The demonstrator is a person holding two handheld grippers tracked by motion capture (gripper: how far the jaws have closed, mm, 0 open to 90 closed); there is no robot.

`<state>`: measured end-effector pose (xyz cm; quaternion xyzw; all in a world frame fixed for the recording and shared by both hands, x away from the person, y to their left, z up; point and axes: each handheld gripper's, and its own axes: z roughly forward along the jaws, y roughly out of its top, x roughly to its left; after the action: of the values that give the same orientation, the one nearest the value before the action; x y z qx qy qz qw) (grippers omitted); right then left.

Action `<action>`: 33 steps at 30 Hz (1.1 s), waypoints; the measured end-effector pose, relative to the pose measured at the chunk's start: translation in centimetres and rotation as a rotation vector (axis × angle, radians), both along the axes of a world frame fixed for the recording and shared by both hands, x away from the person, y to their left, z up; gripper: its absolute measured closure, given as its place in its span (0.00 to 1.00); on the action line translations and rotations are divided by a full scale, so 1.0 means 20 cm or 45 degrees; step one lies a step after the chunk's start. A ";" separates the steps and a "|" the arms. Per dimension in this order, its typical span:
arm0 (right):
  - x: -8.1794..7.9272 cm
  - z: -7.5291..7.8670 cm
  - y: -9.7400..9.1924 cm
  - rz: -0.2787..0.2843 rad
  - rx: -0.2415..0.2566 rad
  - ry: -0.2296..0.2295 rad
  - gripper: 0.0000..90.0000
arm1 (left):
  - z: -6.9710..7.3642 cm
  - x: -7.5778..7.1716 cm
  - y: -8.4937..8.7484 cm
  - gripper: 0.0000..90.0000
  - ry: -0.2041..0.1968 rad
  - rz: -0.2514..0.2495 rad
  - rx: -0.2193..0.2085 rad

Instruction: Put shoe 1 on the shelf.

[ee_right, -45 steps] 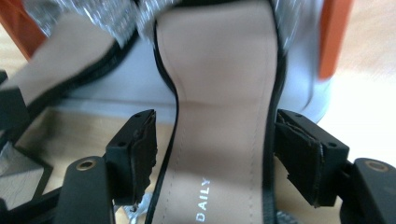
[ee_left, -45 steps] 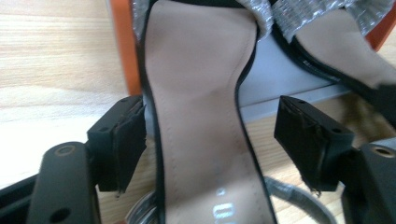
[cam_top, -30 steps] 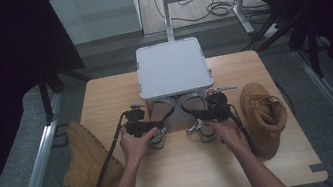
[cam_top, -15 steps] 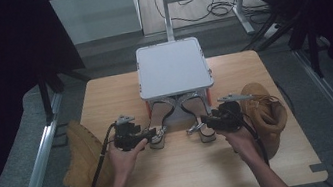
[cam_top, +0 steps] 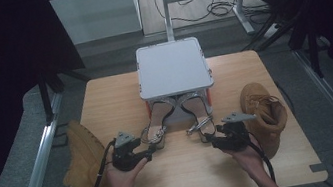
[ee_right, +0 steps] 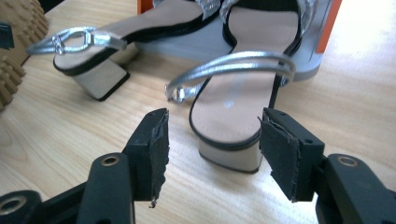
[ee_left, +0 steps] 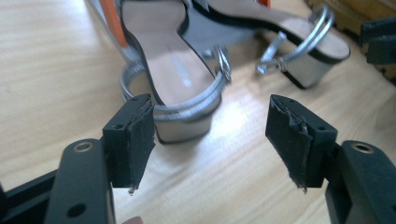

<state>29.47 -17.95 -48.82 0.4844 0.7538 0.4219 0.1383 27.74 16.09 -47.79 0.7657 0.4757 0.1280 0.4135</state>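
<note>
Two silver block-heeled sandals (cam_top: 156,120) (cam_top: 197,114) on the table (cam_top: 187,171), toes under the grey box (cam_top: 173,67). Left claw (ee_left: 210,135) released just behind one heel; right claw (ee_right: 212,149) released, just reopening, heel between, untouched.

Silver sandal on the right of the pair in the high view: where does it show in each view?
High view: the right sandal lies just right of centre, toe under the grey box.
Left gripper view: upper right, heel block toward the right edge.
Right gripper view: centre, heel block nearest the camera.
Shared landmark: the other sandal, lying beside it.
</note>
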 end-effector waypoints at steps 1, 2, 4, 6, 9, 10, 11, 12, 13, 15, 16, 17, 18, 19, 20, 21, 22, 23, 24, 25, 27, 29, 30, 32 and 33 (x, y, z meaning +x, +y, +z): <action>0.00 -0.01 0.00 0.001 -0.001 0.005 0.46 | -0.01 -0.01 -0.01 0.36 0.009 -0.004 0.007; -0.01 -0.01 0.00 0.003 -0.004 0.004 0.46 | -0.02 -0.01 -0.01 0.35 0.017 -0.004 0.014; -0.02 -0.03 0.00 0.004 -0.010 -0.002 0.46 | -0.04 -0.02 -0.02 0.35 0.037 -0.002 0.017; -0.03 -0.04 0.00 0.003 -0.009 -0.003 0.46 | -0.07 -0.03 -0.04 0.34 0.062 -0.005 0.029; -0.03 -0.07 0.01 0.004 -0.024 -0.006 0.45 | -0.11 -0.04 -0.06 0.34 0.080 -0.005 0.059; -0.04 -0.08 0.01 0.004 -0.031 -0.008 0.45 | -0.12 -0.04 -0.07 0.34 0.085 -0.004 0.079; -0.04 -0.09 0.01 0.003 -0.042 -0.012 0.45 | -0.13 -0.04 -0.08 0.34 0.087 0.001 0.101; -0.04 -0.09 0.01 0.003 -0.048 -0.013 0.44 | -0.15 -0.04 -0.09 0.34 0.094 0.005 0.117; -0.04 -0.10 0.02 0.003 -0.053 -0.016 0.44 | -0.16 -0.03 -0.10 0.34 0.101 0.009 0.124; -0.04 -0.11 0.02 -0.001 -0.063 -0.017 0.43 | -0.18 -0.02 -0.11 0.34 0.104 0.023 0.135; -0.04 -0.12 0.02 -0.005 -0.069 -0.015 0.43 | -0.19 -0.01 -0.11 0.34 0.103 0.033 0.138; -0.03 -0.13 0.02 -0.010 -0.073 -0.016 0.42 | -0.20 0.00 -0.12 0.34 0.107 0.054 0.143; -0.02 -0.14 0.03 -0.018 -0.081 -0.019 0.41 | -0.20 0.01 -0.12 0.34 0.099 0.065 0.143; -0.02 -0.14 0.03 -0.028 -0.087 -0.021 0.41 | -0.20 0.01 -0.13 0.34 0.087 0.068 0.148; -0.01 -0.15 0.03 -0.032 -0.092 -0.026 0.40 | -0.20 0.01 -0.14 0.34 0.078 0.071 0.158; -0.01 -0.16 0.04 -0.031 -0.091 -0.026 0.40 | -0.21 0.02 -0.15 0.34 0.077 0.076 0.166; 0.00 -0.16 0.04 -0.031 -0.093 -0.025 0.39 | -0.22 0.03 -0.15 0.34 0.086 0.080 0.158; 0.00 -0.17 0.05 -0.033 -0.095 -0.023 0.38 | -0.23 0.05 -0.15 0.34 0.101 0.081 0.147; 0.01 -0.18 0.06 -0.037 -0.095 -0.023 0.38 | -0.24 0.06 -0.15 0.33 0.106 0.086 0.144; 0.01 -0.18 0.06 -0.038 -0.097 -0.022 0.37 | -0.24 0.06 -0.16 0.33 0.105 0.088 0.145; 0.02 -0.19 0.08 -0.045 -0.103 -0.021 0.35 | -0.26 0.08 -0.16 0.33 0.101 0.096 0.133; 0.03 -0.20 0.08 -0.050 -0.106 -0.023 0.34 | -0.27 0.10 -0.16 0.33 0.099 0.107 0.116; 0.04 -0.20 0.09 -0.054 -0.107 -0.022 0.33 | -0.27 0.11 -0.16 0.33 0.097 0.114 0.108; 0.05 -0.21 0.09 -0.066 -0.112 -0.023 0.33 | -0.27 0.13 -0.16 0.33 0.079 0.132 0.100; 0.05 -0.21 0.09 -0.069 -0.113 -0.021 0.33 | -0.27 0.15 -0.16 0.34 0.079 0.140 0.095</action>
<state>30.56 -16.09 -53.01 0.4945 0.7572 0.3883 0.1770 30.66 12.97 -53.28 0.7569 0.5244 0.1443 0.3622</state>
